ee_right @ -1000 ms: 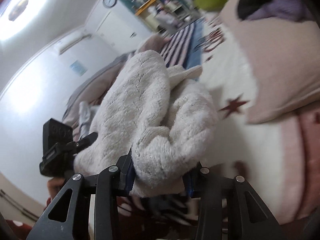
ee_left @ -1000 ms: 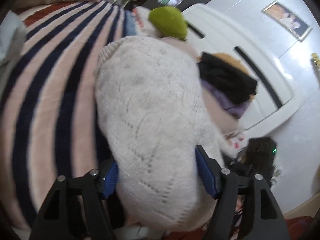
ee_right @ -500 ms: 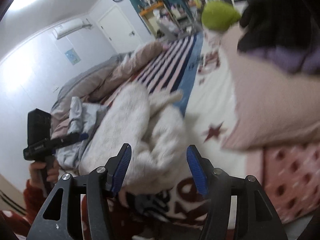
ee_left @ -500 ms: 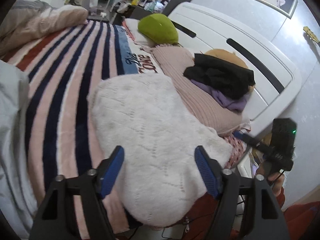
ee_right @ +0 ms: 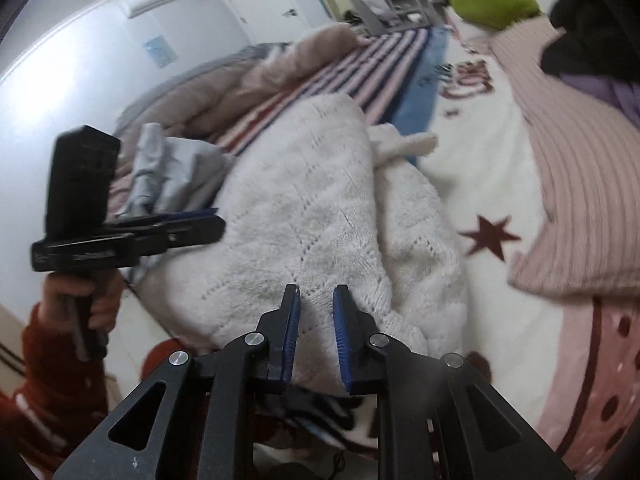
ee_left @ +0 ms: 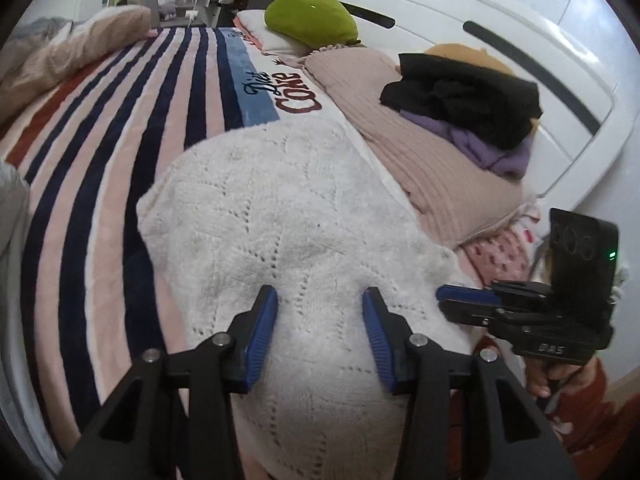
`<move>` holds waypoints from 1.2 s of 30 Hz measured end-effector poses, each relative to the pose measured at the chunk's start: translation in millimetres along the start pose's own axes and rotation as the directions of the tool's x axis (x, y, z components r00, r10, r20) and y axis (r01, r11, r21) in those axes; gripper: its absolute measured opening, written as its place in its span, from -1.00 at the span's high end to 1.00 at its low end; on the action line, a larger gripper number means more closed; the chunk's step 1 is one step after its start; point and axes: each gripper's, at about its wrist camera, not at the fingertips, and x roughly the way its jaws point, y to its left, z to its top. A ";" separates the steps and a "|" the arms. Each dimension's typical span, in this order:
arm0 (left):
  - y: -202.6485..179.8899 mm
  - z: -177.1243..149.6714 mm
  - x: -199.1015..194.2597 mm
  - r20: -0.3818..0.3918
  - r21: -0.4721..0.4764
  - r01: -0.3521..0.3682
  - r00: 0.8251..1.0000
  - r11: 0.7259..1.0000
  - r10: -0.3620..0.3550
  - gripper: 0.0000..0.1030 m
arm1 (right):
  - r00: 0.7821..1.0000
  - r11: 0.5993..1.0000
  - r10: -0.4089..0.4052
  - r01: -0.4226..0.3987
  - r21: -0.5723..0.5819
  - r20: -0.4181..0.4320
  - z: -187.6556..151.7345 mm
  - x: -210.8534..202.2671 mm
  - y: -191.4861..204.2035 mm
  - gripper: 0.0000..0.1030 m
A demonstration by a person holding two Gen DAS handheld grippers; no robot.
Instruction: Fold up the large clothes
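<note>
A white knitted sweater point(ee_left: 288, 220) lies folded in a thick bundle on the striped bed blanket point(ee_left: 120, 140). My left gripper point(ee_left: 320, 332) hovers over its near end. The jaws are closing; knit shows in the gap between them, and the pads do not press it. The right wrist view has the same sweater point(ee_right: 312, 208) with my right gripper point(ee_right: 317, 320) at its near edge. Those jaws are closing to a narrow gap with no fabric pinched. Each gripper also shows from the other side: the right gripper point(ee_left: 444, 296) and the left gripper point(ee_right: 216, 220), held by hands in red sleeves.
A pink ribbed pillow point(ee_left: 420, 152) carries black and purple clothes point(ee_left: 460, 96) by the white headboard point(ee_left: 480, 20). A green cushion point(ee_left: 312, 16) lies further up. A grey garment point(ee_right: 176, 172) and a beige duvet point(ee_right: 248, 80) lie left of the sweater.
Both grippers have let go of the sweater, which dropped from being held up to lying folded on the bed. Both have pulled back a little and their jaws have narrowed.
</note>
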 end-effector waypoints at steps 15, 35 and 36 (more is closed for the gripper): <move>45.9 -21.9 -37.8 -0.025 -0.236 0.054 0.998 0.970 -0.061 -0.95 | 0.989 0.964 0.093 -0.117 0.237 0.114 -25.8 -66.6 -33.2 -0.54; 68.4 -40.7 28.9 0.020 -0.437 0.327 0.935 0.838 -0.354 -0.91 | 0.904 0.651 0.404 -0.390 0.651 0.138 -61.3 30.4 -65.1 -1.00; 67.0 -42.9 26.5 0.027 -0.430 0.327 0.936 0.842 -0.350 -0.86 | 0.909 0.659 0.392 -0.384 0.647 0.141 -56.8 32.1 -62.5 -0.99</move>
